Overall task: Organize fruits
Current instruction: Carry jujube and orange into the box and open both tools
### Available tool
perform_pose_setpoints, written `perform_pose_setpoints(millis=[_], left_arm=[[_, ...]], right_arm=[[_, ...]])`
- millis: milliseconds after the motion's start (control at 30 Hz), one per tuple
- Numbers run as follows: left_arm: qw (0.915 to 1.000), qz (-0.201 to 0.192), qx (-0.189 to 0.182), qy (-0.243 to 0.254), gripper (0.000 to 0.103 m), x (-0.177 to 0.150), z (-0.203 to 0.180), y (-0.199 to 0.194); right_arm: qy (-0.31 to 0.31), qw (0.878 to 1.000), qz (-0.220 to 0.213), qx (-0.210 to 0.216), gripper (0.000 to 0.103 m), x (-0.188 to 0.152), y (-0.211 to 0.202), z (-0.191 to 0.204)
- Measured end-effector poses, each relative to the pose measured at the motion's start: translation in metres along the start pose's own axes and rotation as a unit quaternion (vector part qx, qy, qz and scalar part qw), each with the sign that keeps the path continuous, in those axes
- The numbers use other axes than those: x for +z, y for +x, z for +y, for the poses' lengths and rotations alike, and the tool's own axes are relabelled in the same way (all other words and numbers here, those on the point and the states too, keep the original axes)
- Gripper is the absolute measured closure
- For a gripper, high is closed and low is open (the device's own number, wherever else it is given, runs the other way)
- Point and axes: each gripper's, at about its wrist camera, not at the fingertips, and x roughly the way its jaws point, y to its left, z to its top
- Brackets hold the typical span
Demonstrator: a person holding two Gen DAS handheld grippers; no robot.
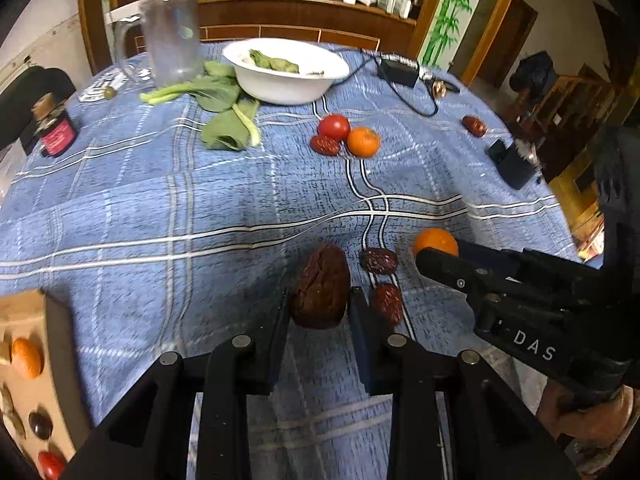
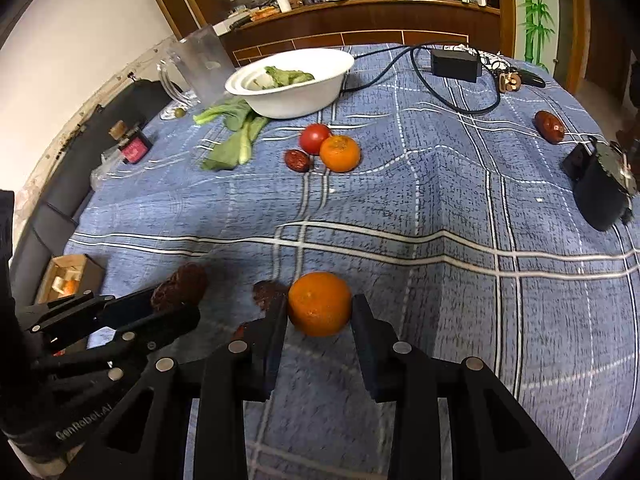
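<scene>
In the left wrist view my left gripper (image 1: 320, 308) is shut on a big wrinkled brown date (image 1: 320, 286), just above the blue checked tablecloth (image 1: 160, 200). In the right wrist view my right gripper (image 2: 320, 316) has its pads against both sides of an orange (image 2: 319, 304) low over the cloth. Two smaller red dates (image 1: 379, 260) (image 1: 388, 302) lie between the two grippers. Further back a tomato (image 1: 334, 127), a second orange (image 1: 363, 142) and a date (image 1: 325, 145) sit together. One more date (image 1: 474, 126) lies far right. A cardboard box (image 1: 24, 320) at the near left holds several fruits.
A white bowl (image 1: 286, 68) with greens stands at the back, with loose leaves (image 1: 230, 120) and a clear pitcher (image 1: 172, 36) beside it. A small jar (image 1: 56, 128) is at the left, a black pot (image 2: 600, 196) at the right edge. A power adapter and cable (image 2: 456, 62) lie at the back right.
</scene>
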Motion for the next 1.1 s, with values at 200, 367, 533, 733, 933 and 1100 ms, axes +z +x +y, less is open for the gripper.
perform_pose_setpoints(millis=[200, 367, 533, 733, 933, 1100], left_arm=[[0.9992, -0.025, -0.013, -0.027, 0.075, -0.028, 0.024, -0.054], [0.9968, -0.035, -0.006, -0.072, 0.075, -0.06, 0.073, -0.099], [0.9906, -0.037, 0.037, -0.127, 0.075, -0.109, 0.141, -0.147], [0.9797, -0.005, 0.092, -0.178, 0.075, -0.17, 0.212, -0.175], [0.975, 0.02, 0.111, -0.192, 0.075, -0.201, 0.241, -0.17], [0.979, 0.02, 0.104, -0.175, 0.074, -0.205, 0.24, -0.168]], right_arm=[[-0.012, 0.999, -0.011, 0.029, 0.068, -0.006, -0.027, 0.04], [-0.031, 0.998, -0.003, 0.062, 0.068, -0.015, -0.033, 0.097], [-0.061, 0.992, 0.015, 0.107, 0.067, -0.033, -0.032, 0.17], [-0.119, 0.979, 0.058, 0.158, 0.067, -0.066, -0.016, 0.26], [-0.184, 0.964, 0.094, 0.168, 0.067, -0.102, 0.004, 0.324], [-0.213, 0.958, 0.117, 0.149, 0.067, -0.126, 0.021, 0.343]])
